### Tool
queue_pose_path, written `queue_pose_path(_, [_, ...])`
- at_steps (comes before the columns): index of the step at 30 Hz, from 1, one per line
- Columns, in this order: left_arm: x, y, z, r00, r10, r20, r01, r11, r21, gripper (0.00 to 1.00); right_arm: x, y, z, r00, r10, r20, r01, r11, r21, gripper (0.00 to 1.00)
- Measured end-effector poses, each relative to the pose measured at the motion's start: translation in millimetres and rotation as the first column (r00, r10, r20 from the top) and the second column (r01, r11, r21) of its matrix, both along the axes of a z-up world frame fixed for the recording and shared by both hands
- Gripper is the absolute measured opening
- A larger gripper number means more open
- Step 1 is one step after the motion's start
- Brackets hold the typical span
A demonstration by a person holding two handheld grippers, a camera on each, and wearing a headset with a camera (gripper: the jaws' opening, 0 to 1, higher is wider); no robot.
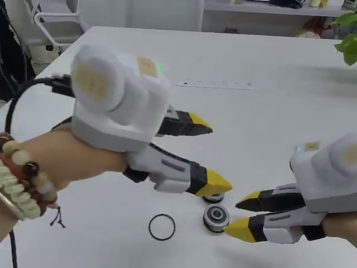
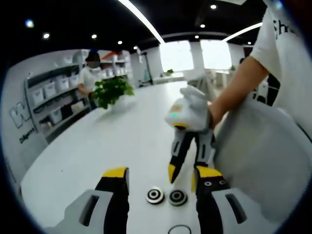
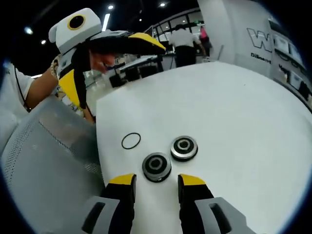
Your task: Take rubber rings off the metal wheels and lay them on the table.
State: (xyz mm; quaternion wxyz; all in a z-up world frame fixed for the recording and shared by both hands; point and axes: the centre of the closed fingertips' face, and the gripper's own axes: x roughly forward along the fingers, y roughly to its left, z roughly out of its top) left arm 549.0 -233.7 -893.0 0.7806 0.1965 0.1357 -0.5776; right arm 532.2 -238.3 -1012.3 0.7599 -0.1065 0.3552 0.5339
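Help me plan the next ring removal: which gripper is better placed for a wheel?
Probably right: the open right gripper sits just before the nearer metal wheel; the left gripper hangs farther off.

The white and black left gripper with yellow tips (image 1: 216,155) is held higher, its 2 jaws wide apart. The matching right gripper (image 1: 239,216) sits lower, its jaws parted less.

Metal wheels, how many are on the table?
2. One wheel lies just ahead of the right hand-held gripper's tips; the other wheel sits right beside it, farther out. The left hand-held gripper covers some table, so more could hide.
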Motion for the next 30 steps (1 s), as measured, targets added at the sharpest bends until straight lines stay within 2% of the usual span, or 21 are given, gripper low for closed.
queue_pose_path(3, [5.5, -3.3, -19.5, 0.999, -0.004, -0.033, 0.005, 1.000, 0.015, 0.52, -0.3, 0.5, -4.6, 1.000, 0.007, 0.013, -0.007, 1.000, -0.022, 0.32])
queue_pose_path(6, [10.1, -1.7, -33.6, 0.999, 0.015, -0.047, -0.014, 1.000, 0.024, 0.49, -3.0, 2.2, -9.4, 1.000, 0.022, 0.014, -0.022, 0.999, -0.039, 0.32])
queue_pose_path(7, [11.7, 0.4, -40.7, 0.998, 0.032, -0.062, -0.031, 0.999, 0.021, 0.48, -4.1, 2.6, -10.5, 1.000, 0.027, 0.015, -0.027, 0.999, -0.044, 0.31])
queue_pose_path(9, [11.7, 4.7, -52.3, 0.995, 0.050, -0.081, -0.048, 0.999, 0.023, 0.46, -6.2, 3.6, -12.1, 0.999, 0.043, 0.020, -0.042, 0.997, -0.057, 0.31])
queue_pose_path(14, [8.9, 12.7, -73.0, 0.994, 0.067, -0.083, -0.063, 0.997, 0.047, 0.38, -5.3, 4.8, -13.5, 0.998, 0.050, 0.036, -0.048, 0.996, -0.069, 0.31])
queue_pose_path(16, [5.2, 12.9, -80.6, 0.993, 0.053, -0.103, -0.047, 0.997, 0.058, 0.36, -5.1, 4.9, -14.5, 0.998, 0.049, 0.037, -0.046, 0.996, -0.070, 0.31])
queue_pose_path(18, [3.3, 11.5, -86.9, 0.990, 0.053, -0.130, -0.044, 0.997, 0.065, 0.34, -5.3, 4.5, -15.5, 0.998, 0.053, 0.042, -0.050, 0.996, -0.077, 0.30])
queue_pose_path(21, [2.2, 8.4, -91.6, 0.988, 0.051, -0.148, -0.042, 0.997, 0.064, 0.31, -2.8, 4.1, -15.4, 0.997, 0.046, 0.054, -0.042, 0.996, -0.078, 0.29])
queue_pose_path(26, [5.3, 7.0, -99.2, 0.984, 0.082, -0.158, -0.071, 0.995, 0.070, 0.24, -1.6, 3.9, -15.9, 0.997, 0.045, 0.062, -0.040, 0.996, -0.079, 0.22])
queue_pose_path(30, [1.8, 6.2, -106.4, 0.980, 0.082, -0.182, -0.069, 0.995, 0.077, 0.23, -1.9, 4.5, -16.3, 0.997, 0.041, 0.058, -0.037, 0.996, -0.077, 0.22])
